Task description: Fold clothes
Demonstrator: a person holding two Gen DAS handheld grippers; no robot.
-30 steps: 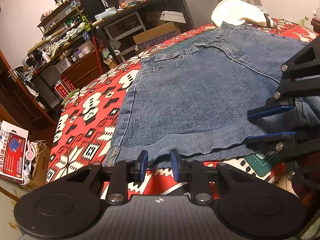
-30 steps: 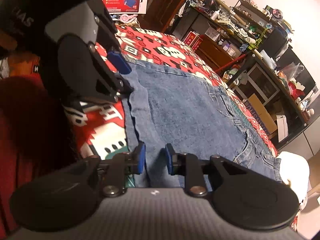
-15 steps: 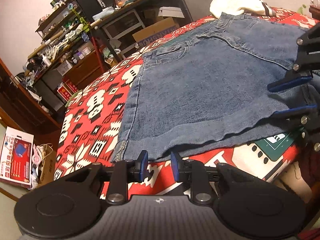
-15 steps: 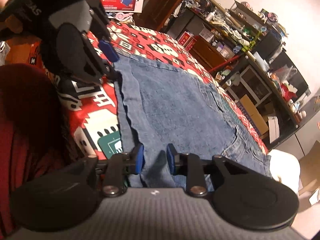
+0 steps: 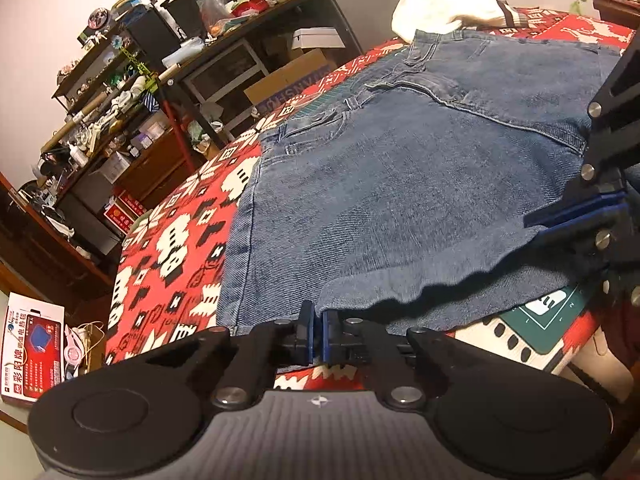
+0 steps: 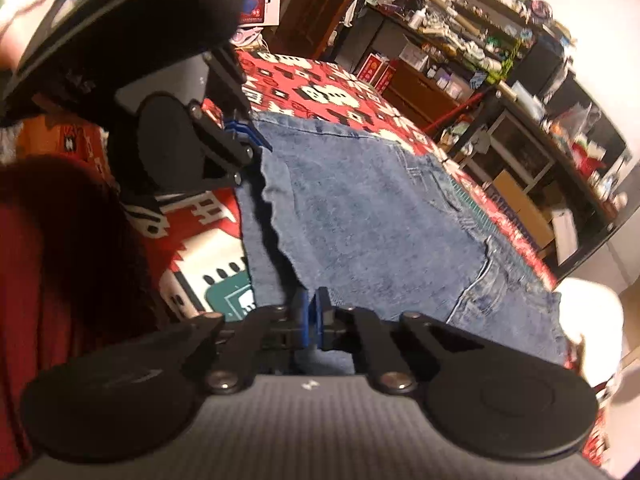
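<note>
While the denim garment (image 5: 400, 184) lies spread on the red patterned blanket (image 5: 176, 248), the left gripper (image 5: 317, 330) pinches its hem at 6 o'clock; a cardboard box (image 5: 292, 76) sits at 11, contents hidden. In the right view, the right gripper (image 6: 313, 322) clamps the lifted hem at 6 o'clock.

— What am I folding here?

— My denim skirt (image 5: 400, 184), mid-blue and faded, spread flat on the bed with the waistband and pockets at the far end.

— And the hem?

— Frayed and wavy, at the near edge. The top layer is lifted off the layer under it, rising at two spots along the hem, so it sags in between. The far half lies smooth, a curved seam crossing it below the waistband.
</note>
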